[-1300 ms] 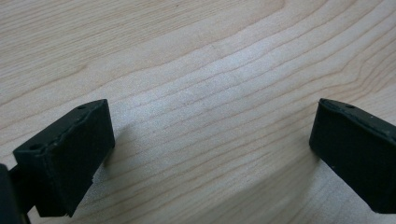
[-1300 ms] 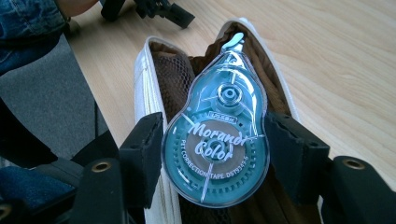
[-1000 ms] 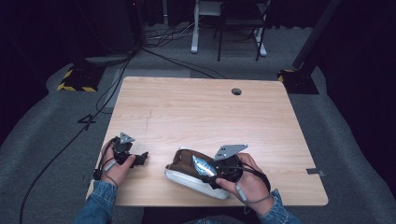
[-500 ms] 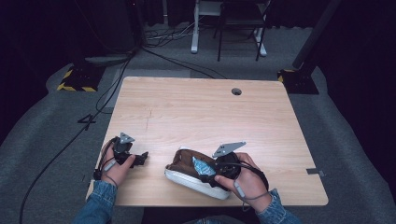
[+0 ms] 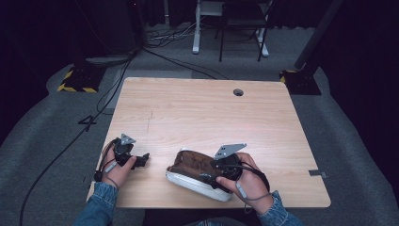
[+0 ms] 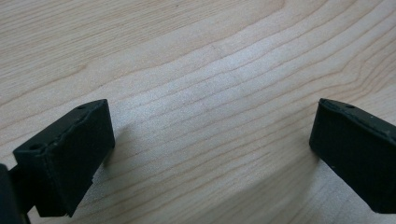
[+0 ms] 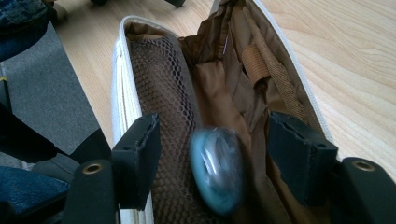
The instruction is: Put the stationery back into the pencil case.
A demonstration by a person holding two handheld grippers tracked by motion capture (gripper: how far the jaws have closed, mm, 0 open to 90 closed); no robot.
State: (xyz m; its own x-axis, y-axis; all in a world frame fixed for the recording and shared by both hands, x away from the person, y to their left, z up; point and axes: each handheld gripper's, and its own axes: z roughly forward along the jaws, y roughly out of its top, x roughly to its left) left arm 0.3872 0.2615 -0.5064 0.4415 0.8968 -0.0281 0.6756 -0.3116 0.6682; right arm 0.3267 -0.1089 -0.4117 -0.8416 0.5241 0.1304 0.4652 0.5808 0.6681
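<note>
Where lining shows, unlabelled brown pouch (image 7: pixel 219 84).

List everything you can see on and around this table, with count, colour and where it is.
Open white pouch with brown lining and mesh pocket: one, white and brown, near edge of the table, right of centre.
Blurred blue-grey oval object: one, blue-grey, over the pouch's opening, between the right gripper's pads and apart from both.
Light wooden table: one, pale wood, centre, with a round hole near its far edge.
Yellow-and-black striped stand bases: two, on the grey floor beyond the far corners.
Left gripper: black, open over bare wood.
Right gripper: black, jaws just opened further, over the pouch.
Denim sleeves: two, blue, bottom edge.
</note>
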